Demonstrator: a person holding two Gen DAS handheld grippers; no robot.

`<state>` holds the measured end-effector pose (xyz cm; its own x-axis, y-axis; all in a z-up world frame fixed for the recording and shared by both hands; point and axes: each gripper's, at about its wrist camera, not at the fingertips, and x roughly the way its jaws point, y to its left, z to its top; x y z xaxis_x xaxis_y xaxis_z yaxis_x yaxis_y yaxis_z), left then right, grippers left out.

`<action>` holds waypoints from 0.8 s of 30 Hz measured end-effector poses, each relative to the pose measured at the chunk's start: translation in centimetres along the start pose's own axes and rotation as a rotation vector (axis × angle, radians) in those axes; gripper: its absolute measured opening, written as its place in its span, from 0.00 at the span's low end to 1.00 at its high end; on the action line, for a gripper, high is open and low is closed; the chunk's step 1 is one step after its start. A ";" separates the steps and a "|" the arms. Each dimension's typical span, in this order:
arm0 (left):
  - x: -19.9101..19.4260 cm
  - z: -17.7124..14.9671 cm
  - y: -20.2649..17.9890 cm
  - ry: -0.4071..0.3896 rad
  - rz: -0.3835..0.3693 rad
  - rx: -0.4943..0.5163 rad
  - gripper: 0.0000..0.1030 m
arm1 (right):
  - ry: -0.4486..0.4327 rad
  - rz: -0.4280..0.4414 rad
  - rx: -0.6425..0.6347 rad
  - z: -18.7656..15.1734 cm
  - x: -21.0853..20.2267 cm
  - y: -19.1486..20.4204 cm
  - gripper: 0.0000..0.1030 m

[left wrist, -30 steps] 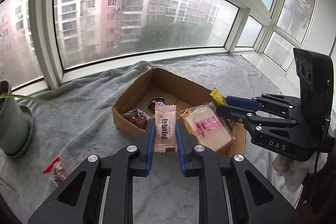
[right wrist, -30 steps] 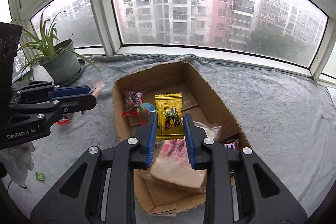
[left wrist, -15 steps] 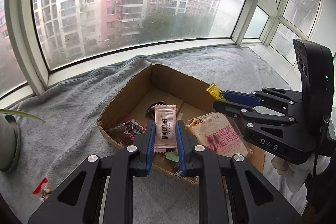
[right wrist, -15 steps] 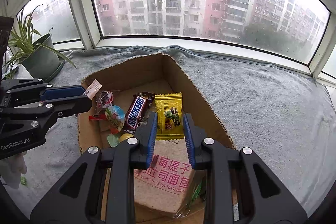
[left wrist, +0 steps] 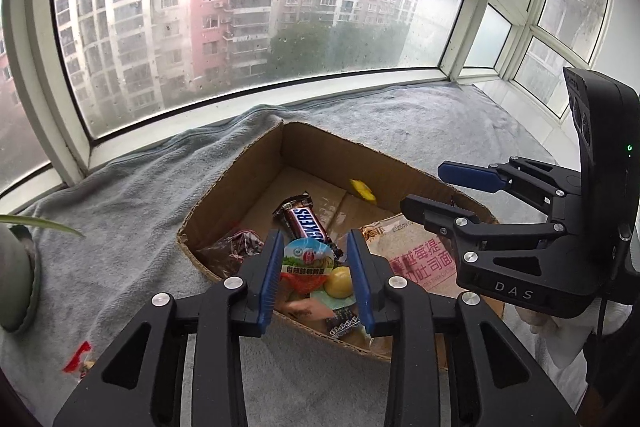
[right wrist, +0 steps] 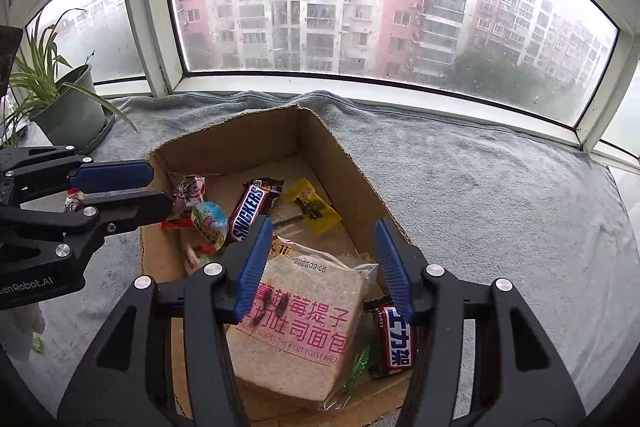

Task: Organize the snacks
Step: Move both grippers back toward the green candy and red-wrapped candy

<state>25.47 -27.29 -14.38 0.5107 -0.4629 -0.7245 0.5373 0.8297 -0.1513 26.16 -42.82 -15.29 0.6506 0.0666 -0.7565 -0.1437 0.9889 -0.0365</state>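
The cardboard box [right wrist: 340, 147] on the grey towel holds a Snickers bar [right wrist: 250, 209], a jelly cup [left wrist: 308, 261], a bag of toast bread [right wrist: 300, 323] and other snacks. My left gripper [left wrist: 316, 279] hangs over the box's near-left corner, its jaws opening, nothing pressed between them. A blurred pink packet [left wrist: 308, 307] lies under it in the box. My right gripper [right wrist: 324, 267] is over the bread, its jaws opening wide and empty. The yellow packet [right wrist: 312, 207] lies on the box floor beyond it. Each gripper shows in the other's view: the right gripper [left wrist: 422, 187], the left gripper [right wrist: 160, 187].
A potted plant [right wrist: 68, 107] stands at the far left by the window. A red-wrapped candy [left wrist: 80, 355] lies on the towel [right wrist: 480, 195] left of the box. A second bar [right wrist: 394, 339] sits in the box's near-right corner. Window frames ring the ledge.
Both grippers have let go: the pink packet left the left jaws and the yellow packet left the right jaws, both now in the box. Both hands came closer over the box.
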 end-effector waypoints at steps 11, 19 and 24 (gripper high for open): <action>-1.6 -0.2 0.4 -0.015 0.011 -0.013 0.30 | -0.023 -0.008 -0.019 0.2 -1.9 1.4 0.71; -4.3 -0.8 1.0 -0.043 0.020 -0.019 0.30 | -0.047 0.008 -0.028 0.2 -4.3 3.1 0.71; -6.8 -1.8 2.2 -0.062 0.036 -0.031 0.30 | -0.061 0.031 -0.049 0.0 -5.8 4.8 0.71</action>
<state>21.96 -21.78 -10.92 0.5706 -0.4505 -0.6867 0.4976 0.8548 -0.1473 21.71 -38.50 -11.05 0.6896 0.1065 -0.7163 -0.1995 0.9788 -0.0465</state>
